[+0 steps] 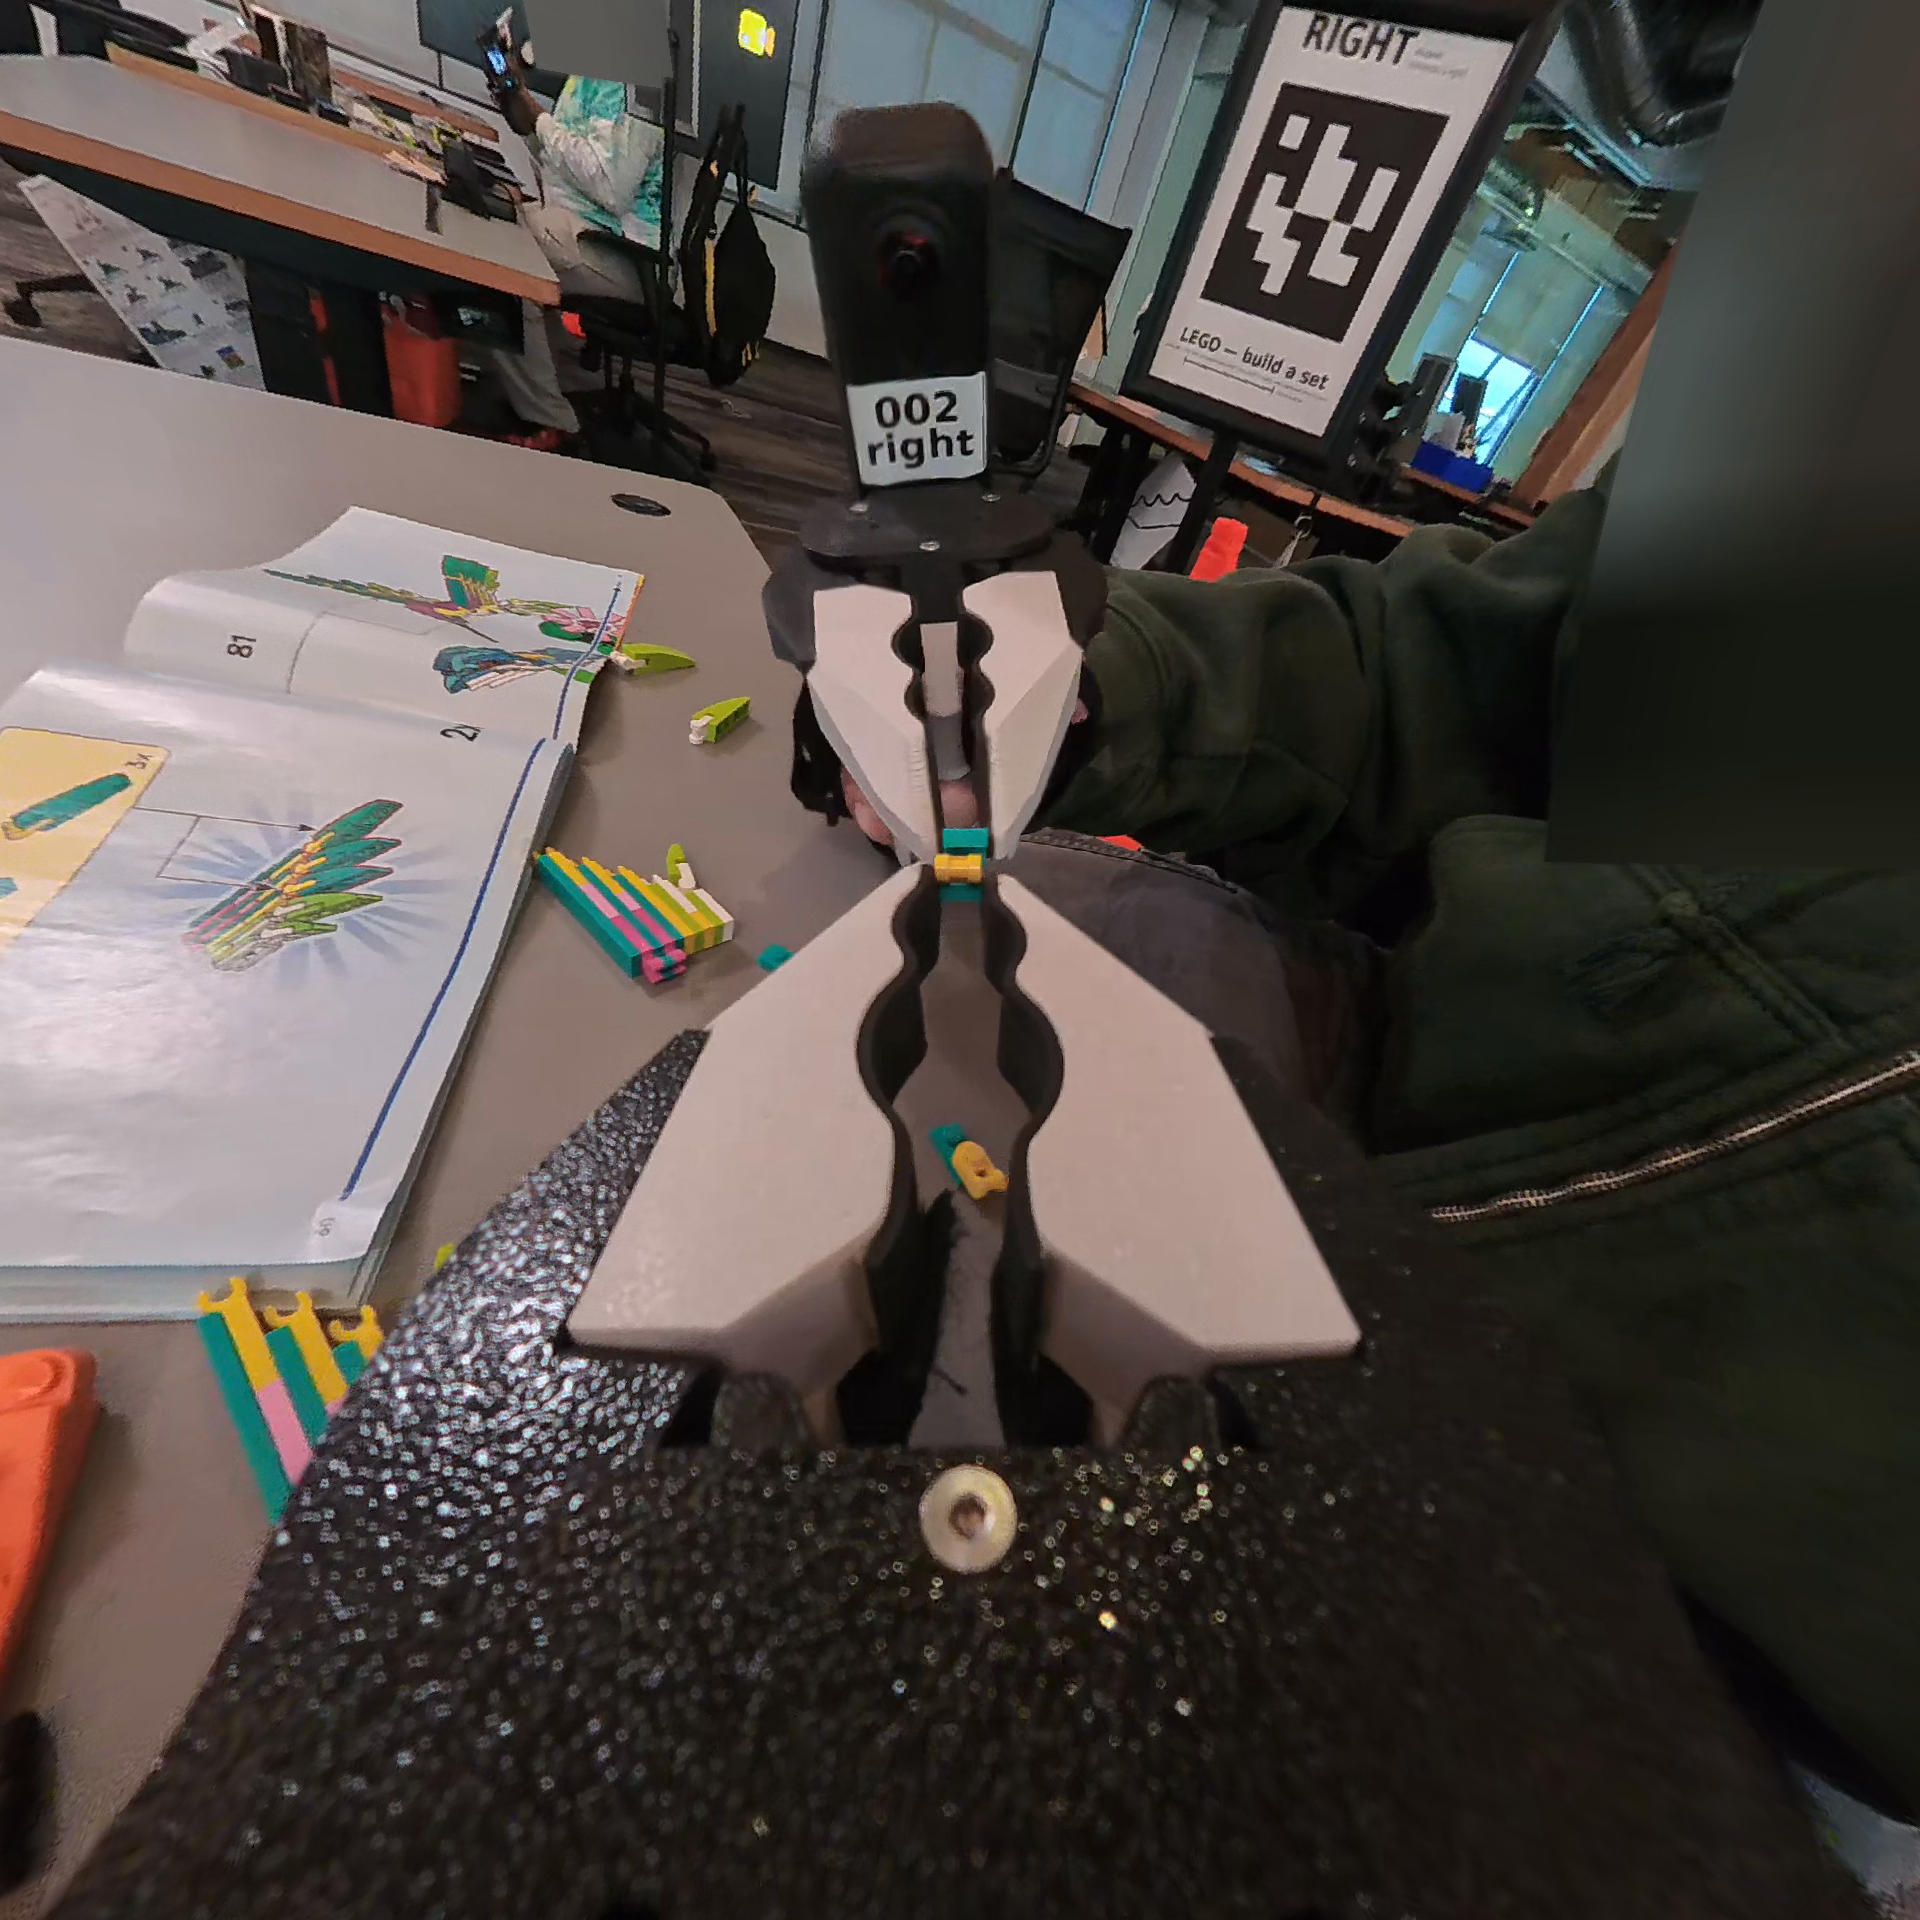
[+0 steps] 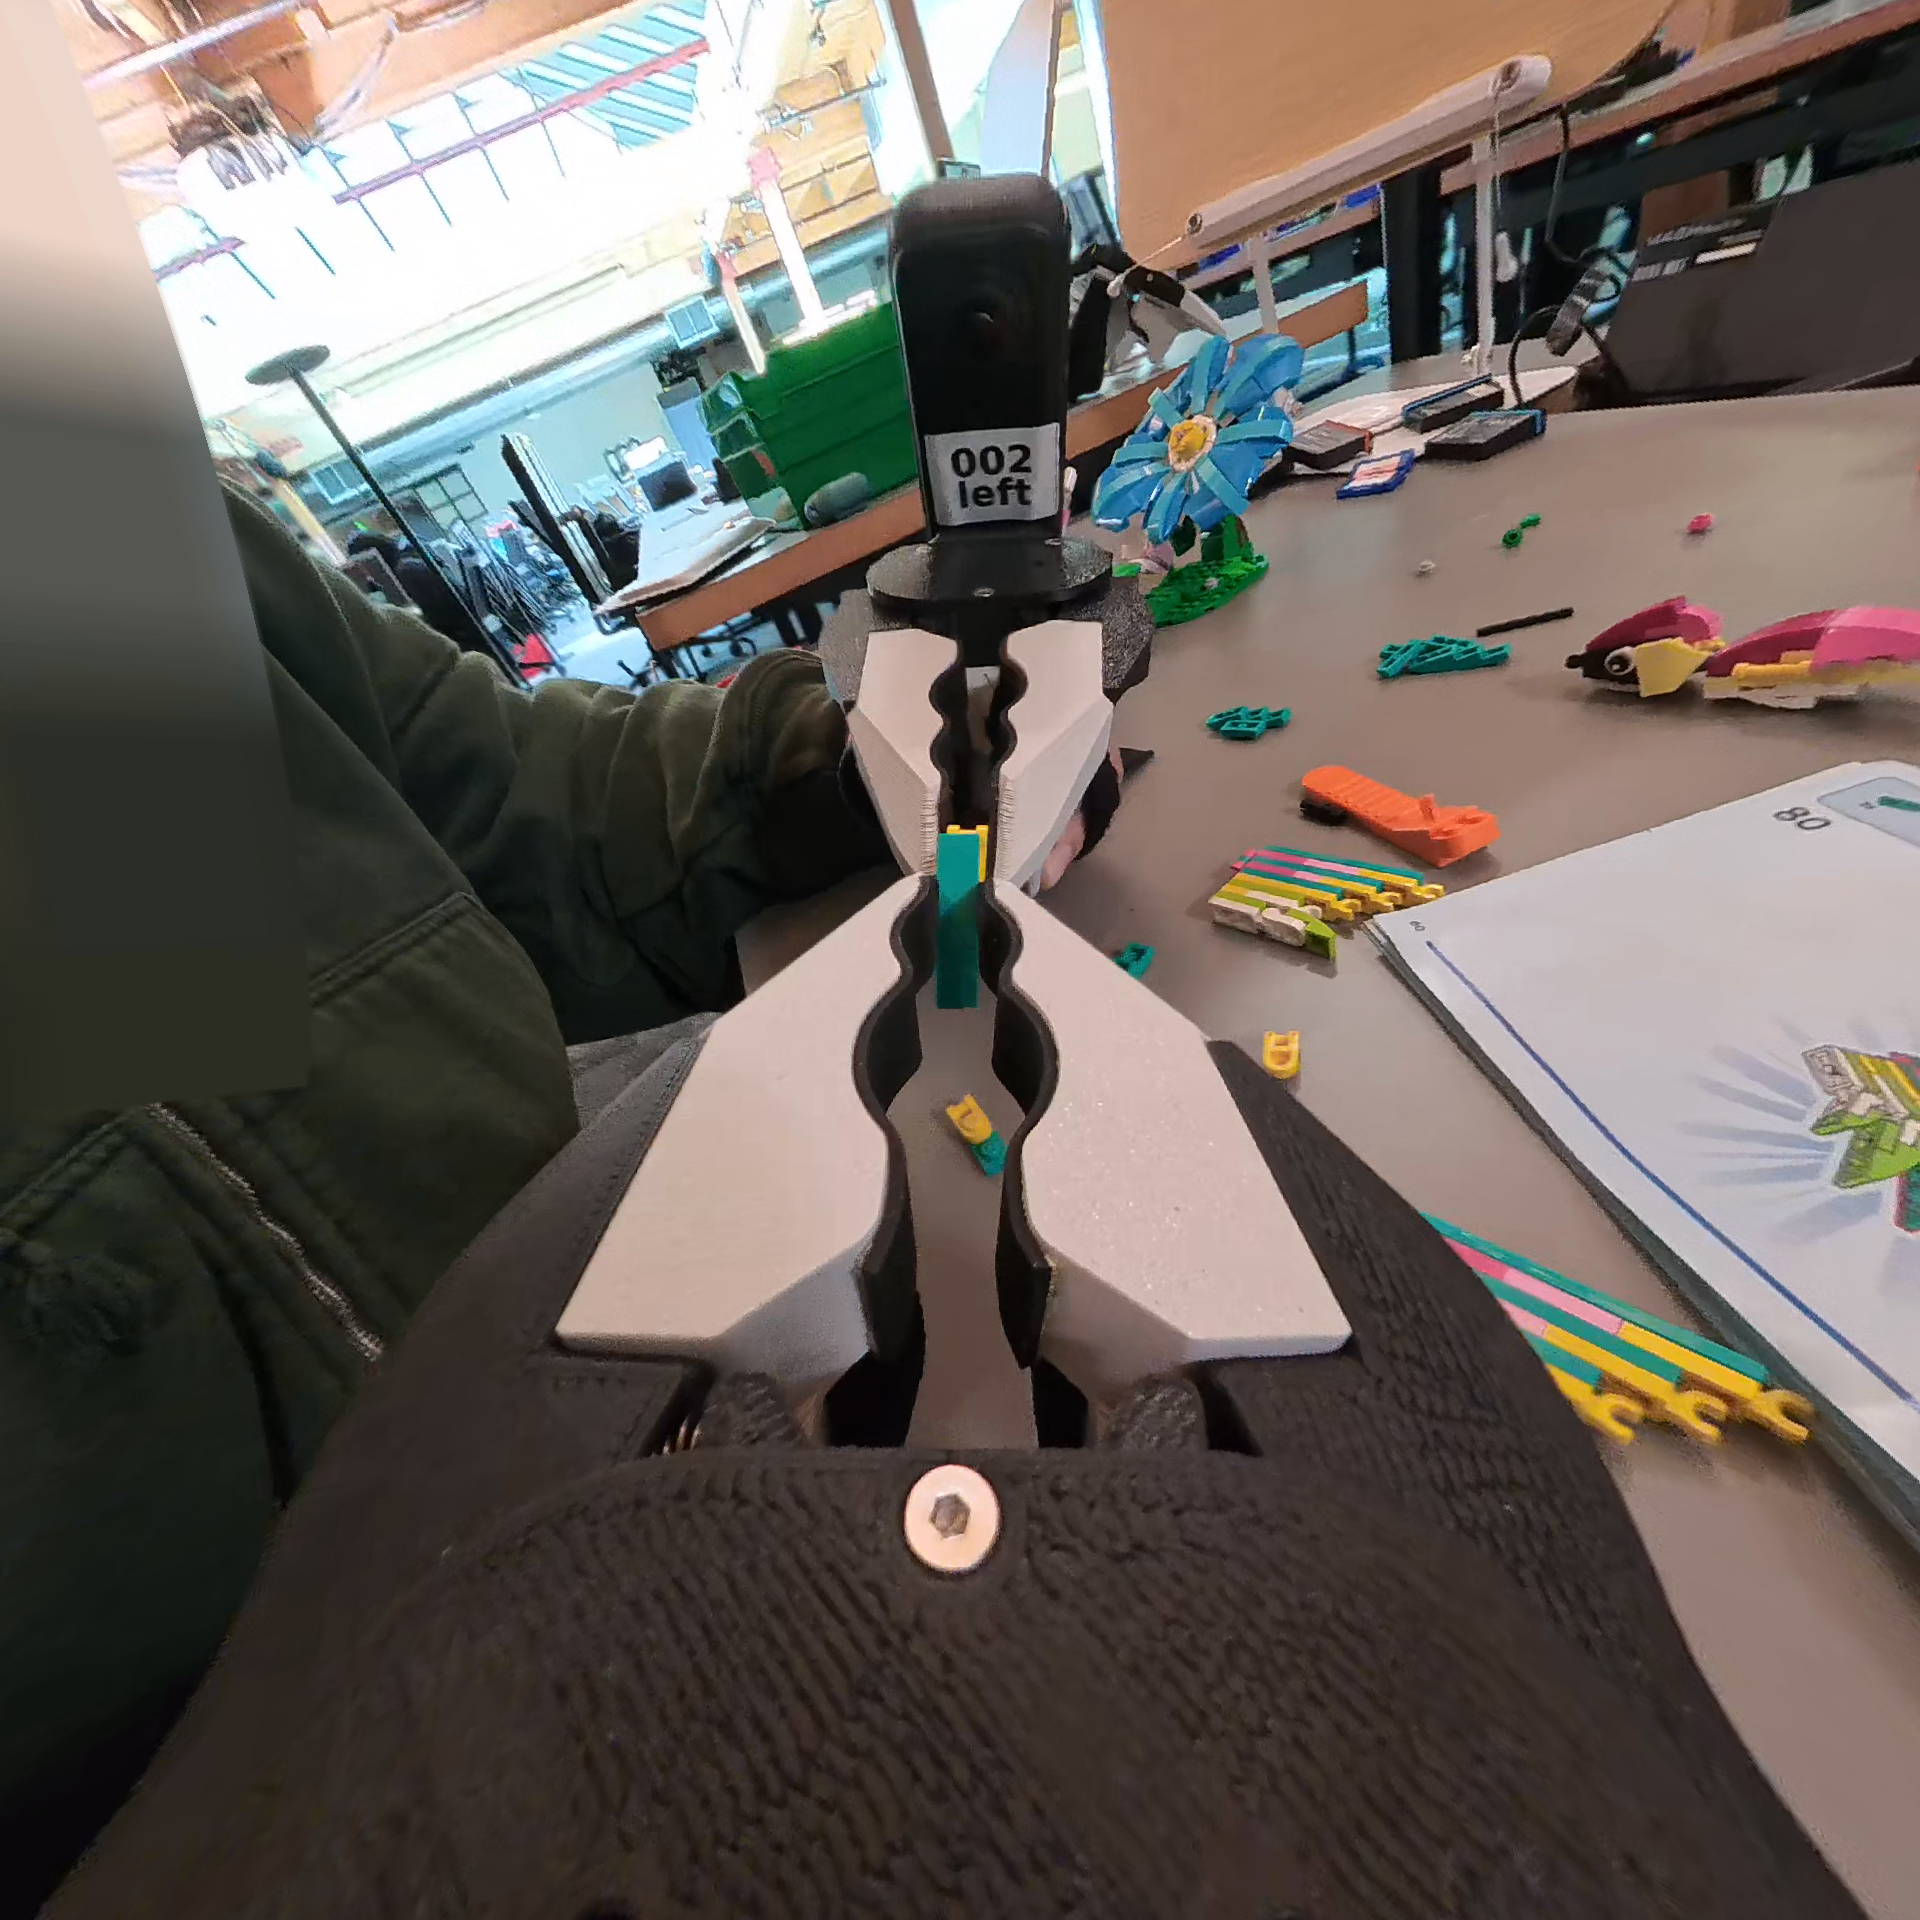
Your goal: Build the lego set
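Observation:
My two grippers meet tip to tip above the table's near edge. In the left wrist view my left gripper is shut on a small yellow clip piece, which sits against the end of a teal piece. In the right wrist view my right gripper is shut on that long teal plate, held upright, with the yellow clip at its far end between the left gripper's tips. A small teal and yellow piece lies on the table below; it also shows in the right wrist view.
An open instruction booklet lies on the grey table. Striped wing assemblies sit beside it. An orange brick separator, a blue flower model, a pink bird model and loose small pieces are around. A person's green sleeve is close. From either gripper's tips it is about 25 centimetres to the pink bird model.

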The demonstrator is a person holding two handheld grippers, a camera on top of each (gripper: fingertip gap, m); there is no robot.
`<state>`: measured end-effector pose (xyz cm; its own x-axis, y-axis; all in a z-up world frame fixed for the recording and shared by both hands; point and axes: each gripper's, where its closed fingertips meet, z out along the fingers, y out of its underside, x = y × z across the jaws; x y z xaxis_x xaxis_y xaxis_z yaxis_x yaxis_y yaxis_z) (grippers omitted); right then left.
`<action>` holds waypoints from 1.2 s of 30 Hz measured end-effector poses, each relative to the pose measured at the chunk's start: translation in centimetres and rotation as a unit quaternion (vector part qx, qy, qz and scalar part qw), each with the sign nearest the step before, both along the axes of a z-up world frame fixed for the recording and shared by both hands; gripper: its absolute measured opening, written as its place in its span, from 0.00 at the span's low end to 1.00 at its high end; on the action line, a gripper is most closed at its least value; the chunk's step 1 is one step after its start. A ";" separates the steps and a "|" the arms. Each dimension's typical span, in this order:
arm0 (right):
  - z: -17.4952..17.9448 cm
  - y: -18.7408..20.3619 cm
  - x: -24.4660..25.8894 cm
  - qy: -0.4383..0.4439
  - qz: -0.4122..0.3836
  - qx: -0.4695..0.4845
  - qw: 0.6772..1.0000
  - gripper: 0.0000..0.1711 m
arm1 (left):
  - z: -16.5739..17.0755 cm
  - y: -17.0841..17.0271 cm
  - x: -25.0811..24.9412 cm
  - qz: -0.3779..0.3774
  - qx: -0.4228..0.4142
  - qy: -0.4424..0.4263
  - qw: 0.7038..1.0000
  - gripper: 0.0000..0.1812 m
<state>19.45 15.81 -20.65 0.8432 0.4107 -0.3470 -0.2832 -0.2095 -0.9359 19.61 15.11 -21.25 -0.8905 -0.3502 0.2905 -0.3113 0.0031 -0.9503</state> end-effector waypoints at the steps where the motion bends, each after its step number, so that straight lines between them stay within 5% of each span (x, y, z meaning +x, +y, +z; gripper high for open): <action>1: 0.1 0.0 0.0 0.007 0.002 0.001 1.000 0.04 | 0.1 0.0 0.0 0.000 -0.005 0.005 1.000 0.03; 36: 0.9 0.9 1.2 0.070 -0.046 0.026 0.996 0.03 | 1.1 0.8 1.0 0.031 -0.082 0.051 0.995 0.03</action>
